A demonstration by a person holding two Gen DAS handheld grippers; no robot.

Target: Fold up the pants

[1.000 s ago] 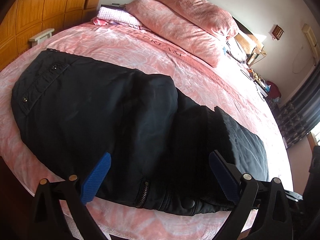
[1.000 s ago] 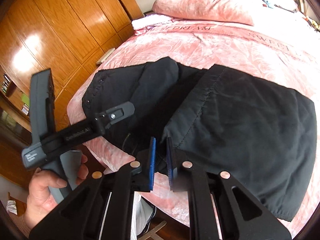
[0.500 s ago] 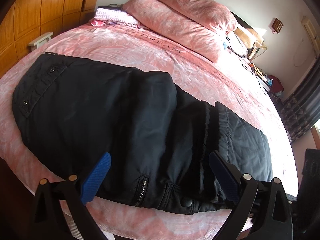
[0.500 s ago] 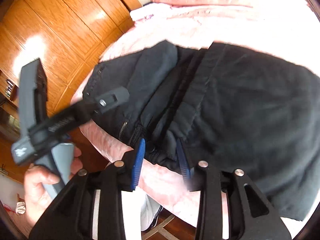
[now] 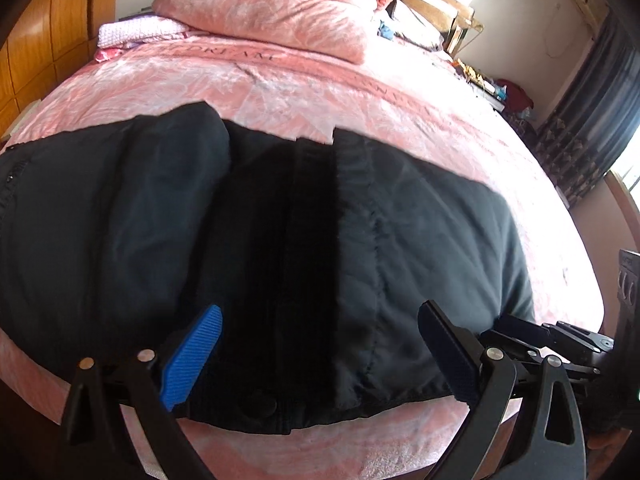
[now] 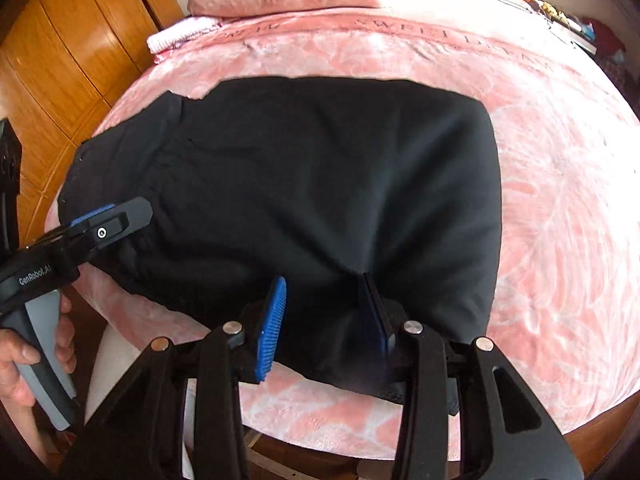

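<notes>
Black pants lie folded across the near edge of a pink bed, with one layer folded over the waistband part; they also show in the right wrist view. My left gripper is open wide, its blue pads on either side of the pants' near edge, above a snap button. My right gripper is open, its pads straddling the near edge of the folded layer. The left gripper also appears at the left of the right wrist view.
The pink bedspread covers the bed; pink pillows and a folded pink cloth lie at the head. A wooden wardrobe stands on the left. A cluttered bedside table and dark curtains are on the right.
The right gripper opened from nearly shut and moved right along the pants' edge. The left gripper also shifted right and stayed open.
</notes>
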